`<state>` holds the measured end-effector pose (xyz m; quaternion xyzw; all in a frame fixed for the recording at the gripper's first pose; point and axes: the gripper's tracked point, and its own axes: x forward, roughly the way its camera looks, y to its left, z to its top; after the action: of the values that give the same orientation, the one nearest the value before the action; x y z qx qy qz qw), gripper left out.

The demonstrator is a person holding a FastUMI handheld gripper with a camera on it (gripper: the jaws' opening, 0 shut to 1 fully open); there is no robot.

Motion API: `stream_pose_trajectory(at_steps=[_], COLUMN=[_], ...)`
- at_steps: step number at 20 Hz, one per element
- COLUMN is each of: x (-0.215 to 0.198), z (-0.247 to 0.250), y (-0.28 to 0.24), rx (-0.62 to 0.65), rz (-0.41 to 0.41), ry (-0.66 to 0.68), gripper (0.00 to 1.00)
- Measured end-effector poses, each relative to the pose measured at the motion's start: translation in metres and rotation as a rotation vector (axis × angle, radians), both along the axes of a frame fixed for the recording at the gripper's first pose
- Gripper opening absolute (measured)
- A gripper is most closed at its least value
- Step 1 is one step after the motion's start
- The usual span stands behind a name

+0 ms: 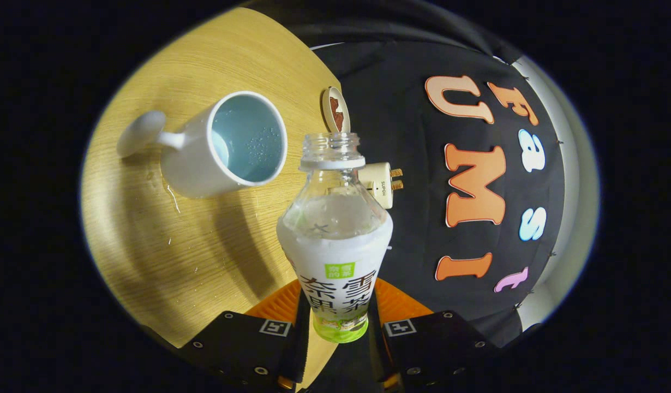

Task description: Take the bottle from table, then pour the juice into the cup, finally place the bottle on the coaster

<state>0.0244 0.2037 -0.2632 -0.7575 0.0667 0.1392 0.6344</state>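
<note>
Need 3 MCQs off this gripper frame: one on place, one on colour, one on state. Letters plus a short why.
1. Where is the cup relative to the bottle?
A. Beyond the bottle and off to one side, on the wooden table
B. Between the fingers
C. Stacked on the bottle's neck

2. What colour is the inside of the cup?
A. Red
B. Pale blue
C. Black

3. What state is the bottle in?
A. Capped, lying on the table
B. Uncapped, held between the fingers of the gripper
C. Capped, standing in the cup

Answers:
1. A, the white cup sits on the table past the bottle, to the side.
2. B, its inner wall shows light blue under a white rim.
3. B, the threaded mouth is bare and both fingers press the bottle's lower body.
</note>
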Motion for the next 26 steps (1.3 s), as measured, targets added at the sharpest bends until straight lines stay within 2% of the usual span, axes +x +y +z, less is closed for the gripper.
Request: stream_pose_trajectory(at_steps=[15, 26], x=[0.014, 0.019], z=[0.009, 0.016], y=[0.004, 0.01], rx=[-0.181, -0.254], rz=[0.047, 0.083], ry=[-0.02, -0.014], gripper=[0.48, 0.48])
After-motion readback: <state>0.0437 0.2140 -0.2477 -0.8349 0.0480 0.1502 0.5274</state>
